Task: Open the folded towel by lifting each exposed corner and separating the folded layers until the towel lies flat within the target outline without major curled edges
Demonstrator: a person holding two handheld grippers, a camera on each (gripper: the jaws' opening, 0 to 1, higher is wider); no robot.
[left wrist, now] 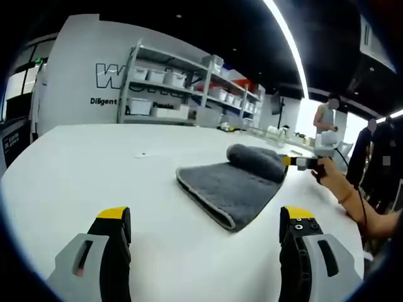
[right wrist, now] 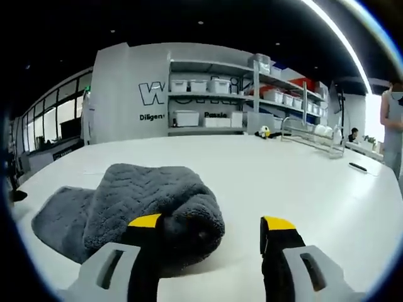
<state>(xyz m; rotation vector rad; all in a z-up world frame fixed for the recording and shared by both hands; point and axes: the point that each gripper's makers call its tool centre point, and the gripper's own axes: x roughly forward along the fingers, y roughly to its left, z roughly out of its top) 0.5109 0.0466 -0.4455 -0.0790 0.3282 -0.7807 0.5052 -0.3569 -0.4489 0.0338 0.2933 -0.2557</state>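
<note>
**Right gripper at the towel's rolled end, left gripper held back**

Left gripper view: the left gripper (left wrist: pixel 204 229) hangs above the white table (left wrist: pixel 82 170) with its jaws wide apart and nothing between them, well short of the grey towel (left wrist: pixel 236 182). The towel lies on the table beyond the jaws, its near part flat with a bound edge, its far end bunched into a roll. At that roll the right gripper (left wrist: pixel 301 162) comes in from the side, held by the person's hand (left wrist: pixel 329 171). To do the step well, the left gripper would probably best come down on the flat near edge and pin it, so the towel does not slide while the roll is drawn open.

Right gripper view: the right gripper (right wrist: pixel 211 236) has its jaws apart; one jaw lies against the rolled end of the towel (right wrist: pixel 138 201), the other stands clear over bare table (right wrist: pixel 302 182). No target outline can be made out. The judgement is that the grip should take only the top layer at a corner, not the whole roll, and lift away from the flat part.

Behind the towel the table runs wide and bare, bar a small dark object (right wrist: pixel 357 167) far off. Beyond stand metal shelves (right wrist: pixel 214 94) with white bins, a lettered wall, a dish rack (right wrist: pixel 312 135) and a person (left wrist: pixel 326 116).
</note>
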